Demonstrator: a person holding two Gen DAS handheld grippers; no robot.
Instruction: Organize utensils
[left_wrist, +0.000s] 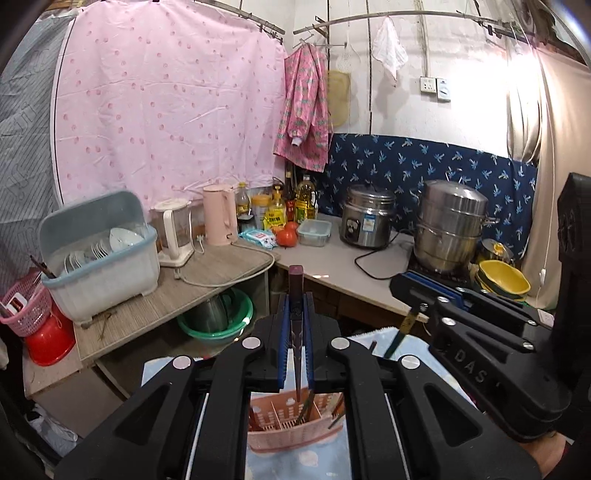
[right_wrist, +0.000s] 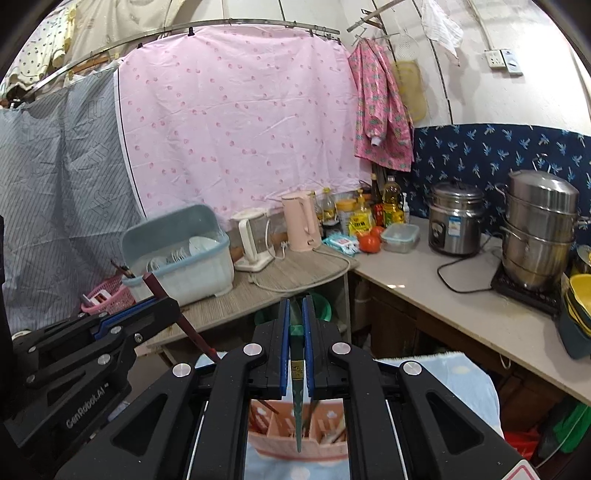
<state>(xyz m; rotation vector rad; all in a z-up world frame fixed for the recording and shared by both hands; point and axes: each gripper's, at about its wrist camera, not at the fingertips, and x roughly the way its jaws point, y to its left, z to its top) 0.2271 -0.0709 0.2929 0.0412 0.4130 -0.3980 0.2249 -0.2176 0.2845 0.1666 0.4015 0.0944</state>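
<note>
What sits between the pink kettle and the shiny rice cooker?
Oil and sauce bottles, tomatoes, a wipes pack and a clear lidded box; clearest in the right wrist view.

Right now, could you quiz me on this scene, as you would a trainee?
1. True or false: the left gripper is shut on a dark red chopstick.
2. What does the right gripper hold? A. a metal spoon B. a dark green chopstick C. nothing
3. Fill in: beneath both grippers stands a pink slotted plastic ____.

Key: 1 true; 2 B; 3 basket.
</note>
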